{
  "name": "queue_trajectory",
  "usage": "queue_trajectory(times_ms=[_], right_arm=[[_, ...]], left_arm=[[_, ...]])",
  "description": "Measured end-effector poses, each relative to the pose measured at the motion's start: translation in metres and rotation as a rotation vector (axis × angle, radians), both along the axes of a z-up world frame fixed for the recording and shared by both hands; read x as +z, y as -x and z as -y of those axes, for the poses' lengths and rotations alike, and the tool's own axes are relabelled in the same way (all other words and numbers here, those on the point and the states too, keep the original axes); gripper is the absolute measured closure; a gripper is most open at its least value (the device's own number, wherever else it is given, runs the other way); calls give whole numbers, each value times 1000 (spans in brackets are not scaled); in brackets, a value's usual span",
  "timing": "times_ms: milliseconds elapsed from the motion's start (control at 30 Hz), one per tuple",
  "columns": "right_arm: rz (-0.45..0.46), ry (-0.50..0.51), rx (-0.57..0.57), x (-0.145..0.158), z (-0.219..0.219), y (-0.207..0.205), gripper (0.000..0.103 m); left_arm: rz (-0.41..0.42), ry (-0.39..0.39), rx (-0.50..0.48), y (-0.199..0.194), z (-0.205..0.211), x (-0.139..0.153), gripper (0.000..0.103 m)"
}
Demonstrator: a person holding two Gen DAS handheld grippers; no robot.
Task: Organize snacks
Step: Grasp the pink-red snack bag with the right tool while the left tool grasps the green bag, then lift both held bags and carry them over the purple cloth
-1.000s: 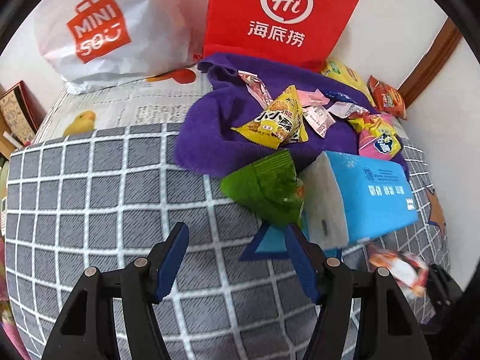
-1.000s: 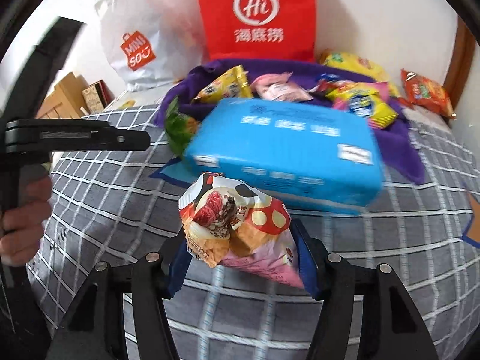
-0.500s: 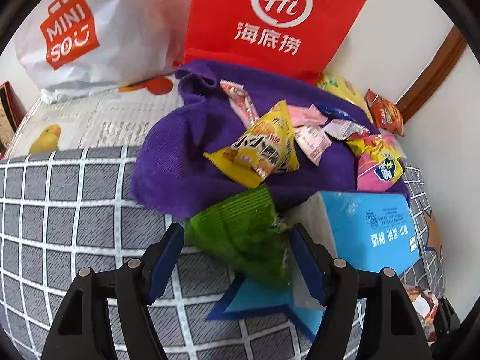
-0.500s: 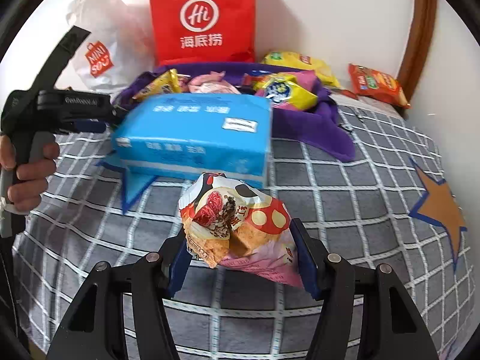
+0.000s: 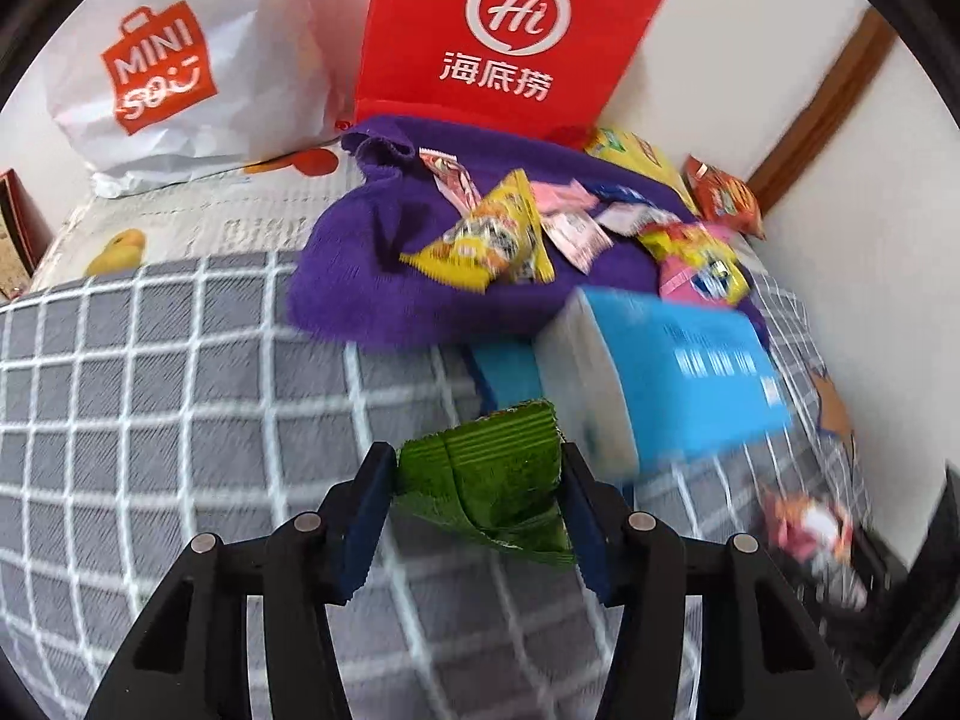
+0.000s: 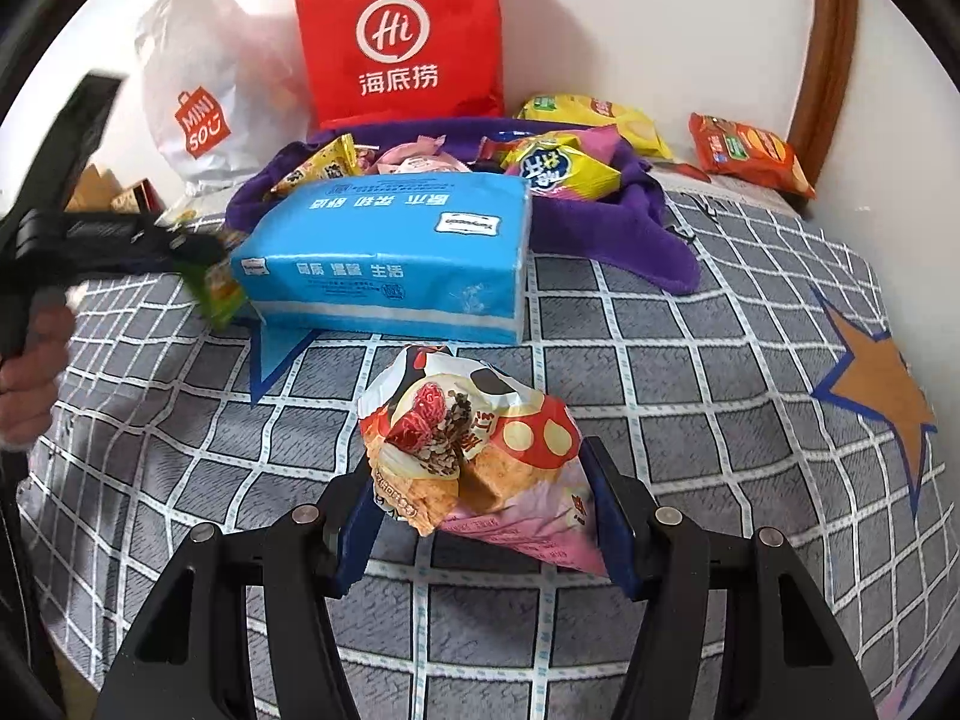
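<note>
**Two snack packets gripped beside the blue tissue pack**

Left gripper [image 5: 479, 495] – jaws closing on a green snack packet [image 5: 486, 480], both blue pads pressing its sides, packet lifted just off the grey checked bedspread [image 5: 150, 408] at the near end of the blue tissue pack [image 5: 666, 378]. Seen from the right wrist view too: same packet [image 6: 219, 291] hanging at the tissue pack's left end, a hand [image 6: 30, 378] wrapped around the gripper handle.

Right gripper [image 6: 480, 507] – pinching a red-and-pink snack packet [image 6: 474, 444] with a mushroom print, packet standing up between the pads, held in front of the tissue pack [image 6: 390, 258] and clear of it.

Behind the tissue pack: a purple towel [image 5: 372, 264] heaped with loose snacks, among them a yellow packet [image 5: 486, 243] and small pink sachets [image 5: 573, 219]. Further behind, against the wall: a red paper bag [image 5: 504, 36], and left of it a white shopping bag [image 5: 192, 60]. Right of the towel: an orange chip bag [image 6: 750, 153]. Right of the tissue pack, printed on the bedspread: an orange star [image 6: 879, 384].
</note>
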State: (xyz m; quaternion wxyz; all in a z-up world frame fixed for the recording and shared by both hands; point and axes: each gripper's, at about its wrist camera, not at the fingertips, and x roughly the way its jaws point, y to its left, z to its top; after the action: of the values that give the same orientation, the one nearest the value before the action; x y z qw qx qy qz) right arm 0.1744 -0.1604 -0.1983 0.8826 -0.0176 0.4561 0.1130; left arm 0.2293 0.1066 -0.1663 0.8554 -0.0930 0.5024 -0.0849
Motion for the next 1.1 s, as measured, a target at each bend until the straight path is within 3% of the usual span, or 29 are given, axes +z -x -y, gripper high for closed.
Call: queue_trajectory(times_ms=[67,200,333,533,600,700,833,1100], right_arm=[[-8,9,-17,-2,2,2,42],[-14,24,-31,-3,6,7,42],[-24,41,-34,-5,7,9,42],[-51,8,-42,-6,11,10,33],[-39,-22,-45,-4,14,14,29],[-20,-47,-46,1,20,22,27],[-2,-42,-51,4,25,26,27],[13,-62,-63,-12,23,17,28]], left_arm=[[-4,-30,-22,23,0,2,51],[-48,15,-65,66,-8,-2,51],[-35,-64,-67,90,-6,-11,48],[-14,-23,3,91,-6,-24,31],[-4,-50,16,90,-2,-30,31],[46,-66,48,95,-1,-31,39],[58,-20,70,95,-7,-30,41],[119,-82,90,103,3,-34,40]])
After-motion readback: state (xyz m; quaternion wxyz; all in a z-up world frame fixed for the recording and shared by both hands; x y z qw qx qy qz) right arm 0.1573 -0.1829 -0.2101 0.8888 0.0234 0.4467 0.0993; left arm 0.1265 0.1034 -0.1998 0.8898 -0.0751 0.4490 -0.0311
